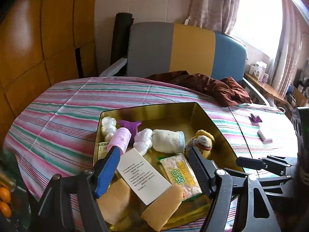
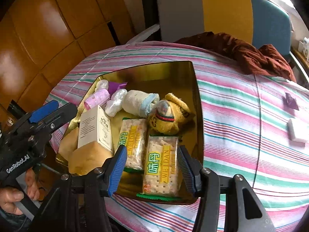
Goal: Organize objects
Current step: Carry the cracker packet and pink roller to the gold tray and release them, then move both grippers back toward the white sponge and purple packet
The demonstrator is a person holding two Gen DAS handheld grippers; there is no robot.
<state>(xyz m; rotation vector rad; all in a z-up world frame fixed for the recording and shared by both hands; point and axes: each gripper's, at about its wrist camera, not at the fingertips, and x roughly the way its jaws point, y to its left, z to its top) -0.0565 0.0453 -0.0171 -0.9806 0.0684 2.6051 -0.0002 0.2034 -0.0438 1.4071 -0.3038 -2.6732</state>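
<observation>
A gold tin box (image 1: 195,108) (image 2: 197,89) sits on the striped bed. It holds two cracker packs (image 2: 161,164) (image 2: 133,141), a white carton (image 1: 143,176) (image 2: 96,127), sponges (image 1: 160,208) (image 2: 88,156), a plush toy (image 1: 202,141) (image 2: 171,116), a rolled sock (image 1: 168,141) (image 2: 141,102), a pink roll (image 1: 119,139), plastic wads and a purple piece. My left gripper (image 1: 152,166) is open and empty over the box's near part. My right gripper (image 2: 152,166) is open, its fingers on either side of the nearer cracker pack, which lies in the box.
A purple paper figure (image 1: 255,118) (image 2: 290,101) and a white block (image 1: 264,135) (image 2: 297,131) lie on the bedspread to the right. A dark red cloth (image 1: 212,85) (image 2: 251,52) lies by the headboard. Wooden cabinets stand left. The left gripper (image 2: 44,116) shows in the right wrist view.
</observation>
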